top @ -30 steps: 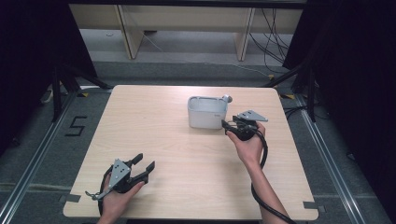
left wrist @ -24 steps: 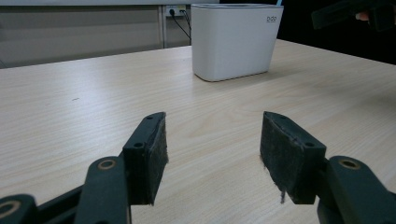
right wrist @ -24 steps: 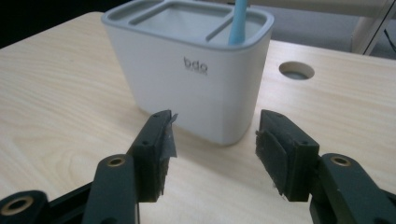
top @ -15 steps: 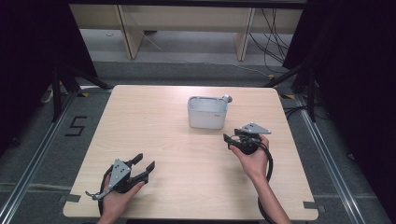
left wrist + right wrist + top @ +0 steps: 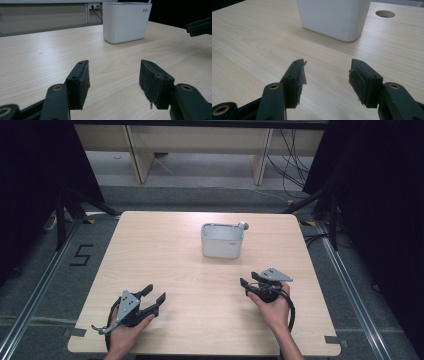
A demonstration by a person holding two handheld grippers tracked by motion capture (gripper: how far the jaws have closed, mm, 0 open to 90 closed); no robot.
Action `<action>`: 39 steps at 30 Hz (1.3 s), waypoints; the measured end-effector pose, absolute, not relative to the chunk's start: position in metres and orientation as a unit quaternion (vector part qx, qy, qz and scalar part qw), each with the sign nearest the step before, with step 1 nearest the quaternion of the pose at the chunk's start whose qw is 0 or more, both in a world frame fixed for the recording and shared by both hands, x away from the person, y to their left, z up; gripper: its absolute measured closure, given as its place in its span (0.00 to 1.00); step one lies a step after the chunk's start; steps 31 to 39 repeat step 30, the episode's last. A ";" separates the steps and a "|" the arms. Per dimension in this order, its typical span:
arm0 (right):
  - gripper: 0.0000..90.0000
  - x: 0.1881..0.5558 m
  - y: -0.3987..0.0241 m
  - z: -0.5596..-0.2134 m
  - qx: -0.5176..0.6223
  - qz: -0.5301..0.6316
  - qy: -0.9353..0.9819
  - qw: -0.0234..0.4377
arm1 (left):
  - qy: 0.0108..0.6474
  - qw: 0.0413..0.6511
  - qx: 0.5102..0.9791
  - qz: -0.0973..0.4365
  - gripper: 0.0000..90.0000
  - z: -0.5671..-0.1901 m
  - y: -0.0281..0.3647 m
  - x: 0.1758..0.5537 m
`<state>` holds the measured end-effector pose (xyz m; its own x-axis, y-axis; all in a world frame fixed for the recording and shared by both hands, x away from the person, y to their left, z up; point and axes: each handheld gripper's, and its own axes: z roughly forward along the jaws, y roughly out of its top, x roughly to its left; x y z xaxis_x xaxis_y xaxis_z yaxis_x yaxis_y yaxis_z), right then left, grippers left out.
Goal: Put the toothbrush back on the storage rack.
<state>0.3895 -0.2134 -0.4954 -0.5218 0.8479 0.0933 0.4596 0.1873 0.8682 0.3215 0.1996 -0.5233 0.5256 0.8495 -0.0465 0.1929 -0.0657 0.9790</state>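
Wooden table [image 5: 165, 250], number 5 taped on floor [image 5: 81, 255]. White container [image 5: 222, 240] stands centre-back, small grey logo unreadable. Left gripper [image 5: 154, 296] and right gripper [image 5: 248, 283] released, well short of it, nothing between.

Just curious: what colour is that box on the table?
The box is plain white with a small grey mark near its rim; the left gripper view shows it best.

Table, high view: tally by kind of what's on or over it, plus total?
White container: 1
Grippers: 2, the left gripper and the right gripper, both with jaws open and holding nothing
Total: 3
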 end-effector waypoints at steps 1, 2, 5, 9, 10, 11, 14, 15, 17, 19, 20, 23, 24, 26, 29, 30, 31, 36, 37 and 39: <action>0.51 0.388 -0.215 -0.497 0.433 0.463 0.743 0.213 | 0.389 0.562 0.669 0.292 0.45 -0.523 0.200 0.322; 0.51 0.385 -0.215 -0.498 0.439 0.463 0.742 0.207 | 0.389 0.562 0.669 0.293 0.45 -0.523 0.200 0.321; 0.51 0.379 -0.216 -0.503 0.442 0.466 0.738 0.206 | 0.390 0.562 0.667 0.294 0.45 -0.523 0.200 0.321; 0.52 0.372 -0.219 -0.509 0.441 0.468 0.736 0.213 | 0.390 0.562 0.668 0.292 0.45 -0.523 0.200 0.322; 0.52 0.372 -0.220 -0.510 0.441 0.472 0.734 0.209 | 0.391 0.563 0.667 0.292 0.45 -0.523 0.200 0.322; 0.52 0.368 -0.219 -0.511 0.451 0.479 0.723 0.208 | 0.391 0.563 0.667 0.292 0.45 -0.523 0.200 0.322; 0.53 0.364 -0.218 -0.515 0.459 0.489 0.713 0.208 | 0.391 0.564 0.667 0.291 0.45 -0.523 0.200 0.322; 0.53 0.365 -0.220 -0.515 0.443 0.487 0.721 0.216 | 0.390 0.565 0.667 0.290 0.45 -0.523 0.200 0.322; 0.53 0.364 -0.222 -0.513 0.438 0.489 0.720 0.226 | 0.388 0.569 0.664 0.291 0.45 -0.524 0.200 0.322; 0.53 0.364 -0.221 -0.513 0.437 0.494 0.718 0.223 | 0.390 0.564 0.667 0.291 0.45 -0.523 0.200 0.321; 0.53 0.364 -0.222 -0.513 0.438 0.496 0.717 0.218 | 0.388 0.564 0.668 0.293 0.45 -0.523 0.200 0.321; 0.53 0.363 -0.223 -0.513 0.439 0.494 0.715 0.230 | 0.388 0.562 0.669 0.294 0.45 -0.523 0.199 0.321; 0.53 0.363 -0.224 -0.513 0.440 0.492 0.716 0.227 | 0.388 0.561 0.669 0.294 0.45 -0.523 0.199 0.321; 0.53 0.363 -0.224 -0.514 0.437 0.488 0.719 0.232 | 0.389 0.561 0.669 0.294 0.45 -0.523 0.199 0.321; 0.53 0.363 -0.223 -0.514 0.438 0.489 0.718 0.230 | 0.389 0.561 0.669 0.293 0.45 -0.523 0.199 0.322; 0.53 0.363 -0.223 -0.515 0.437 0.494 0.716 0.229 | 0.389 0.561 0.669 0.293 0.45 -0.523 0.199 0.322; 0.53 0.363 -0.223 -0.515 0.437 0.494 0.716 0.229 | 0.389 0.561 0.669 0.293 0.45 -0.523 0.199 0.322; 0.53 0.363 -0.223 -0.515 0.437 0.494 0.716 0.229 | 0.389 0.561 0.669 0.293 0.45 -0.523 0.199 0.322; 0.53 0.363 -0.223 -0.515 0.437 0.494 0.716 0.229 | 0.389 0.561 0.669 0.293 0.45 -0.523 0.199 0.322; 0.53 0.363 -0.223 -0.515 0.437 0.494 0.716 0.229 | 0.389 0.561 0.669 0.293 0.45 -0.523 0.199 0.322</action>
